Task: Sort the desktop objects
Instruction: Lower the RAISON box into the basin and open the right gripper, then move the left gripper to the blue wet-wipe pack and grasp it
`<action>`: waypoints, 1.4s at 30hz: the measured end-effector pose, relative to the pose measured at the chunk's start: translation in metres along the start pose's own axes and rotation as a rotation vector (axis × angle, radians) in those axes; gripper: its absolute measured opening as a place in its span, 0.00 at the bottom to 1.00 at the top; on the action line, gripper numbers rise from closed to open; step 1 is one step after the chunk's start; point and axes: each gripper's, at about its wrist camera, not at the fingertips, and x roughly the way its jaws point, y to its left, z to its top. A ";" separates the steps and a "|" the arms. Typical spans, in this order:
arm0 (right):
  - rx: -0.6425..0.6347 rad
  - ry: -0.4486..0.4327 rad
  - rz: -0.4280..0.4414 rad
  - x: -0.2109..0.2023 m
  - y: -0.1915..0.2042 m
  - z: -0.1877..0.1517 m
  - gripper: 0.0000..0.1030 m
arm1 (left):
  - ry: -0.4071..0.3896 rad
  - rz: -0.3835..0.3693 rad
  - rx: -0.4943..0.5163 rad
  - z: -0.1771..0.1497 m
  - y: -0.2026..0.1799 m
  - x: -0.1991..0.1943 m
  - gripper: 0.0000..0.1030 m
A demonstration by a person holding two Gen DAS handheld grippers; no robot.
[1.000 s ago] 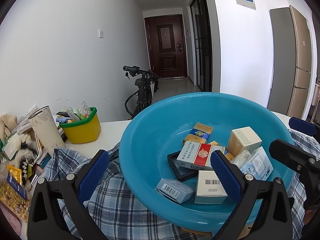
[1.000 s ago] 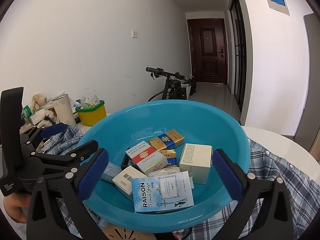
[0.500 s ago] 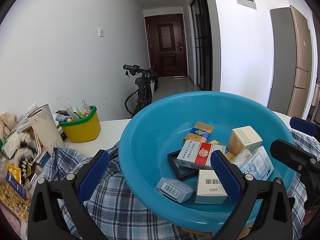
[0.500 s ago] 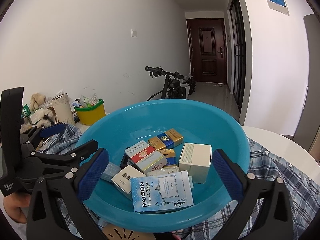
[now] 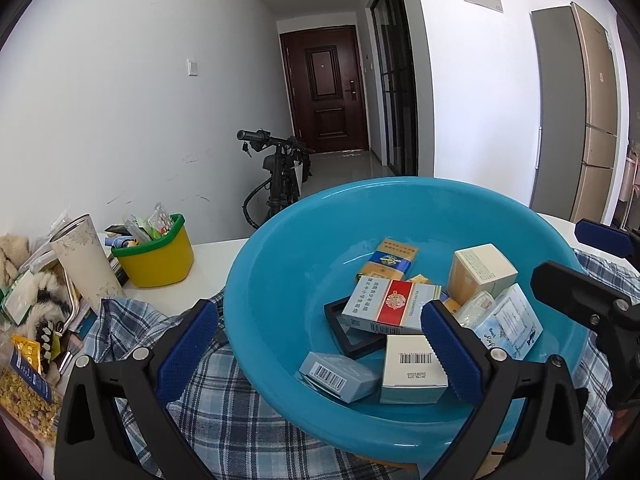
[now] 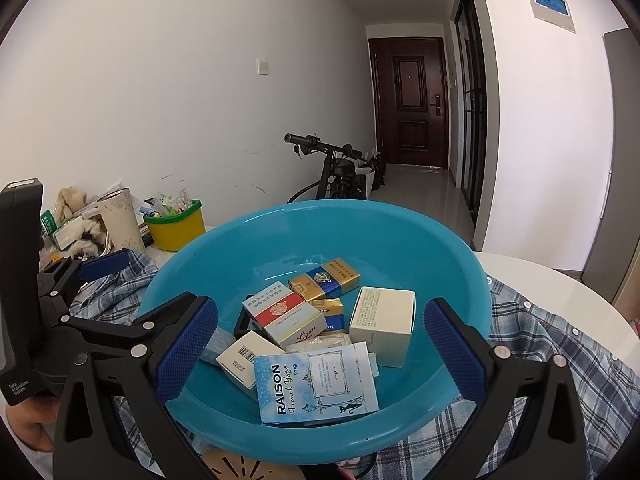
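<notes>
Both my left gripper and right gripper gape wide and empty over the blue basin, so next I'd judge a reach toward the Raison pack at six o'clock.

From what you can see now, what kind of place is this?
Most likely a private flat, near its entrance: a dark front door ends a hallway, a bicycle stands by the wall, and a tall fridge is on the right.
</notes>
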 end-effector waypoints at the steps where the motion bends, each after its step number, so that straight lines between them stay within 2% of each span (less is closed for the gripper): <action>1: -0.006 0.000 -0.002 0.000 0.001 0.000 1.00 | -0.001 -0.002 0.004 0.000 -0.001 0.000 1.00; 8: -0.005 -0.004 -0.021 0.000 0.000 -0.001 1.00 | -0.005 -0.005 0.018 0.000 -0.006 0.002 1.00; 13: -0.017 -0.017 -0.041 -0.005 0.001 0.002 1.00 | 0.021 0.014 0.051 -0.004 -0.010 -0.004 1.00; 21: 0.005 -0.030 0.001 -0.016 0.003 0.008 1.00 | 0.029 0.046 0.075 -0.007 -0.011 -0.047 1.00; 25: -0.010 -0.063 0.023 -0.028 0.011 0.012 1.00 | -0.018 0.072 0.108 -0.003 -0.015 -0.086 1.00; 29: -0.037 -0.089 0.042 -0.037 0.018 0.015 1.00 | -0.023 0.016 0.095 -0.012 -0.015 -0.122 1.00; 33: -0.074 -0.105 0.009 -0.041 0.019 0.017 1.00 | -0.015 -0.067 0.070 -0.028 -0.018 -0.151 1.00; 38: -0.003 -0.102 0.070 -0.048 0.005 0.015 1.00 | -0.007 -0.081 0.094 -0.051 -0.034 -0.166 1.00; 42: 0.074 -0.074 0.062 -0.061 -0.013 0.004 1.00 | 0.028 -0.125 0.084 -0.062 -0.047 -0.160 1.00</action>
